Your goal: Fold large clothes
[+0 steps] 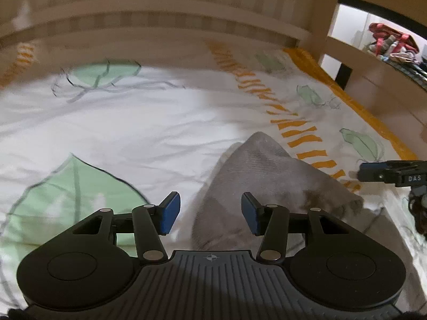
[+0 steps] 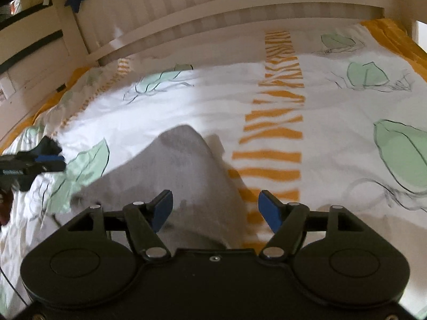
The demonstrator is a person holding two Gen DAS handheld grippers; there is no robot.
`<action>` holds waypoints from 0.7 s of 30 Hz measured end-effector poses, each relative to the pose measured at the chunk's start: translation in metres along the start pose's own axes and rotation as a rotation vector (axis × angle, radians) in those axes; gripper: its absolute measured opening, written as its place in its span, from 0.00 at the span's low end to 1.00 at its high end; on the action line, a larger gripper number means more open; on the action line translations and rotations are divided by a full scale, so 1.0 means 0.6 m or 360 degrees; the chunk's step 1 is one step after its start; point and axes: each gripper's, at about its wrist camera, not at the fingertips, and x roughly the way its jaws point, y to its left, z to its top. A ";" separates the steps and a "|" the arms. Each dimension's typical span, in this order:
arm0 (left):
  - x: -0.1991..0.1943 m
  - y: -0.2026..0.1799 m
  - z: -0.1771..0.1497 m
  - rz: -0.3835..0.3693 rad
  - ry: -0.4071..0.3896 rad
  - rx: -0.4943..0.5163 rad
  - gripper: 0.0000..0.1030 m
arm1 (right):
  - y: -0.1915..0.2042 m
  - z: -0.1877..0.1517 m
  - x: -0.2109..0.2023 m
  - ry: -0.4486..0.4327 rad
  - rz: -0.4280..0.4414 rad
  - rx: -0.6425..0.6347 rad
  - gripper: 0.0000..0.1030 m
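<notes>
Here the bed (image 1: 133, 122) wears a white cover with green leaves and orange stripes; a grey garment (image 1: 256, 176) lies on it, long axis running away from both cameras, tapering to a rounded tip toward the slatted headboard (image 1: 160, 2). Left gripper (image 1: 210, 213) and right gripper (image 2: 216, 212) hover above, fingers wide apart, empty.

Left claw (image 1: 210, 214) and right claw (image 2: 215, 209), both jaws spread wide, empty.
</notes>
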 end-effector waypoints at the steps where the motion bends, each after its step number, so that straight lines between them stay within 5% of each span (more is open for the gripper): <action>1: 0.016 -0.004 0.002 0.0006 0.0017 -0.0003 0.48 | 0.002 0.006 0.014 0.0004 0.0009 0.0018 0.71; 7: 0.099 -0.016 0.002 0.0049 0.0116 0.0059 0.48 | 0.003 0.026 0.091 0.0050 -0.0012 0.0034 0.71; 12: 0.124 0.003 -0.014 0.0048 0.0157 -0.0058 0.48 | -0.019 0.018 0.140 0.0116 -0.0028 0.0113 0.70; 13: 0.125 0.007 -0.020 0.0042 0.0160 -0.0077 0.48 | -0.023 0.013 0.145 0.0142 -0.0040 0.0117 0.48; 14: 0.122 0.009 -0.023 0.0035 0.0152 -0.0087 0.48 | -0.027 0.006 0.145 0.0147 -0.0051 0.0099 0.08; 19: 0.099 0.022 -0.039 -0.0012 0.0073 -0.0156 0.48 | -0.027 -0.035 0.056 -0.0134 0.0048 -0.0026 0.09; 21: 0.099 0.026 -0.040 -0.0001 0.0064 -0.0176 0.49 | -0.033 -0.051 0.049 -0.0083 -0.0028 -0.0043 0.09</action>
